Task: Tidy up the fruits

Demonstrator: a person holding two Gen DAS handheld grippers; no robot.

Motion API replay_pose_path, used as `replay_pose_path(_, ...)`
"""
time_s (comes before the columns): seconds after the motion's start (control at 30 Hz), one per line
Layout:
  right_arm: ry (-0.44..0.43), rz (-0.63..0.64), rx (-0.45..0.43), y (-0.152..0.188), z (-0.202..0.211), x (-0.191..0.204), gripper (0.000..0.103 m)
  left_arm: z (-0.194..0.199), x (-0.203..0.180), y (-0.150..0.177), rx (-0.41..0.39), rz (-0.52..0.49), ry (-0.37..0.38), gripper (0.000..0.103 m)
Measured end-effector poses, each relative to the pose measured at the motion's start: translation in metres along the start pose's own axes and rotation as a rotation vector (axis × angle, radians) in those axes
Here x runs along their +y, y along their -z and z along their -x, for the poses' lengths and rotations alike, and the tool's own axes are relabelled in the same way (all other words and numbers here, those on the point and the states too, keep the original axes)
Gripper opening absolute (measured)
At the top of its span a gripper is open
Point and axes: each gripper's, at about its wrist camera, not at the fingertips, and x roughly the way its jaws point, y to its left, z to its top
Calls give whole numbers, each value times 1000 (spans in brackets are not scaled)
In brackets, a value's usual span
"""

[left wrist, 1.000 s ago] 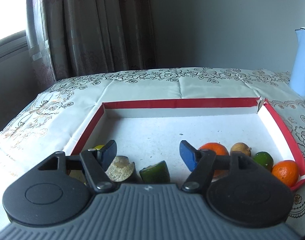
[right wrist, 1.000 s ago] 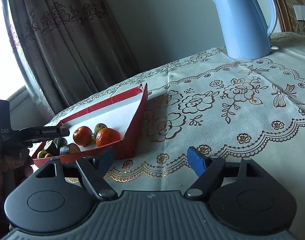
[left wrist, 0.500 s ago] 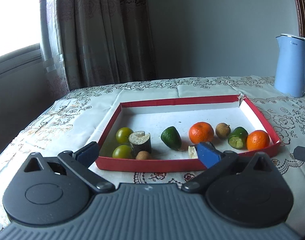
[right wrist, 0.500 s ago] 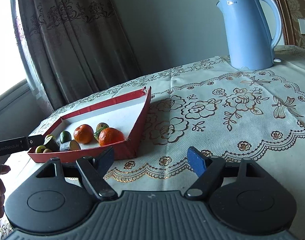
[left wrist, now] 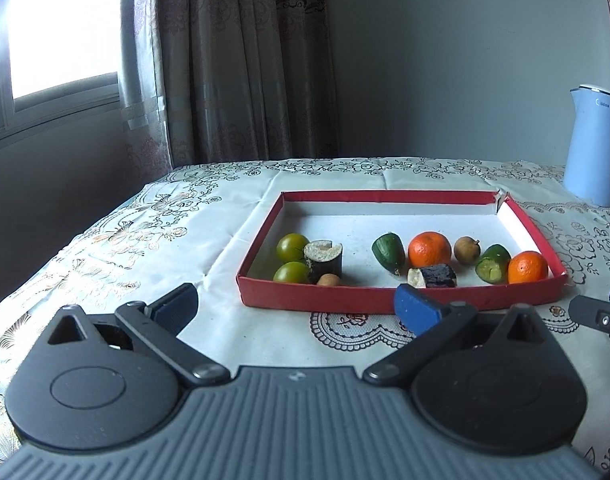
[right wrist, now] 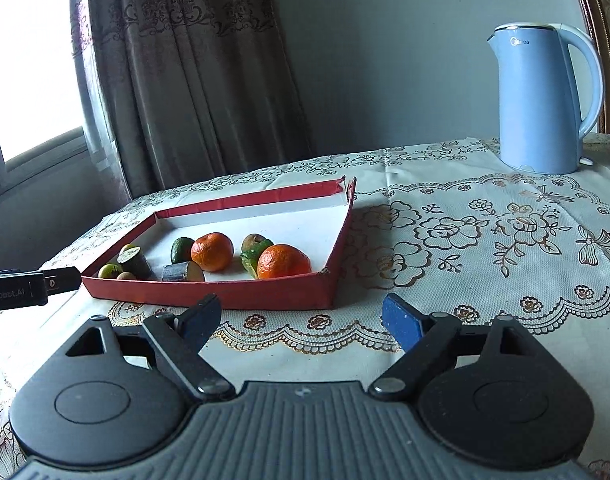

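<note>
Withdrawn from over the shallow red cardboard tray, the left tongs now sit short of its near wall, spread wide and empty. Right tongs likewise stand wide, empty, above the floral white tablecloth on the table. Two round oranges, green fruits and dark cut pieces lie along the tray's near side. Behind stands a pale blue plastic kettle.

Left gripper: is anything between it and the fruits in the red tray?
Only the tray's near wall. The left gripper, open, sits outside it; the nearest piece, the dark cut chunk, lies just behind that wall.
</note>
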Motion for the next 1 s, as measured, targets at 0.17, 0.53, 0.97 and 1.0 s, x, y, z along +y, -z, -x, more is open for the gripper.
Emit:
replay_pose_path(0.17,-9,17,8,2,0,11,88,0,1,7,11,-9,6,103)
replay_pose_path(0.53,-5,96,36,7,-5,59,88,-9,13,22,75,17,13,103)
replay_pose_path(0.97,216,109,158,13,-46,98,88,-43,15,37,223,38,64,103)
replay_pose_path(1.0,228,100,160,13,-47,98,88,-44,14,37,226,37,63,103)
